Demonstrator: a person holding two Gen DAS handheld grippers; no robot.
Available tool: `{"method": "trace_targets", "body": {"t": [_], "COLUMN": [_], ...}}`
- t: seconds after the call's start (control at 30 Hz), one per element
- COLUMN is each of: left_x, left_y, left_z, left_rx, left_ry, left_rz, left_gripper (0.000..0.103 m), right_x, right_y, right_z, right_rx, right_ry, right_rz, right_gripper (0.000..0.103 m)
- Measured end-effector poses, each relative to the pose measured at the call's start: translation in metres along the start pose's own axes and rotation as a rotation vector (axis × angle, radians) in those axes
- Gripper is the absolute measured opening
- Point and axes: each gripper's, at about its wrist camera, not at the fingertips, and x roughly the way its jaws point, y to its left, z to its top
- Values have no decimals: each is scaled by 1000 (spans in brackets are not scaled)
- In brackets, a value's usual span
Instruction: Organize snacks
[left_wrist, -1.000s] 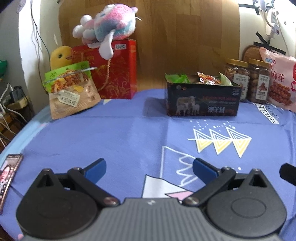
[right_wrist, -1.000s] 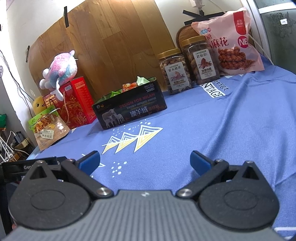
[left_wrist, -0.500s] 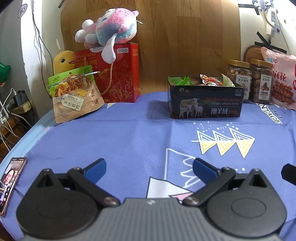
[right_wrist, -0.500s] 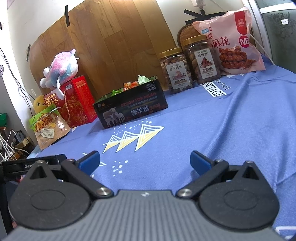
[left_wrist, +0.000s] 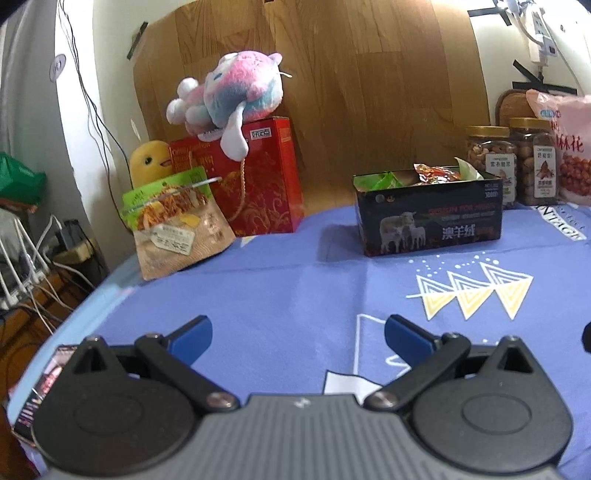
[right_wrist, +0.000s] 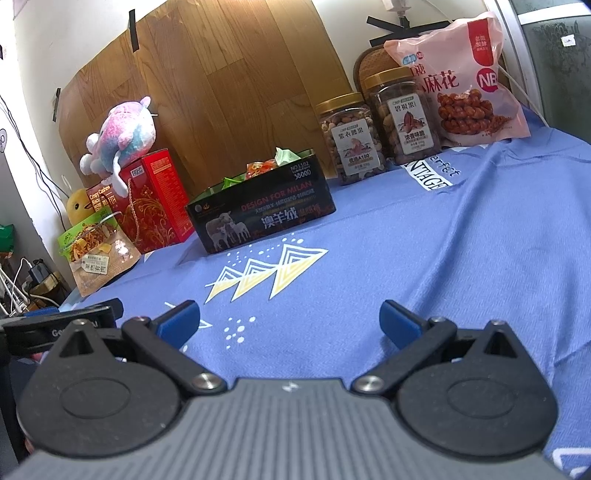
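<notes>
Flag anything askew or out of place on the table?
Nothing spilled or damaged. Two oddities: a phone overhangs the table's near-left edge, and a plush toy sits atop the red gift box among the snacks. Both grippers hover open and empty.

Plush toy (left_wrist: 229, 92) on gift box (left_wrist: 258, 181), left of snack-filled box (left_wrist: 428, 218); jars (left_wrist: 491, 162) right.

Blue tablecloth (left_wrist: 295, 295); black box (left_wrist: 428, 221), red box (left_wrist: 258, 184), jars (right_wrist: 351, 140), snack bags (left_wrist: 173, 221) on it.
</notes>
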Motion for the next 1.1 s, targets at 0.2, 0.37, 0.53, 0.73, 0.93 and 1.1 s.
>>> {"method": "trace_targets", "body": {"t": [0.2, 0.37, 0.53, 0.73, 0.93, 1.1], "left_x": [2, 2, 5, 5, 7, 10], "left_y": [-2, -5, -6, -7, -10, -11], "left_z": [-1, -3, -4, -5, -5, -5], "left_rx": [12, 29, 41, 51, 70, 72], "left_ry": [20, 26, 38, 42, 59, 96], "left_rz": [-15, -19, -32, -39, -49, -68], "left_gripper": [103, 103, 103, 103, 103, 103], "right_x": [0, 0, 0, 0, 0, 0], "right_y": [-1, -2, -3, -3, -3, -4], "right_z": [0, 0, 0, 0, 0, 0], "right_rx": [-1, 1, 4, 6, 5, 7], "right_ry": [1, 2, 3, 5, 4, 5], "right_rz": [1, 2, 3, 4, 3, 3], "right_gripper": [103, 103, 103, 103, 103, 103]}}
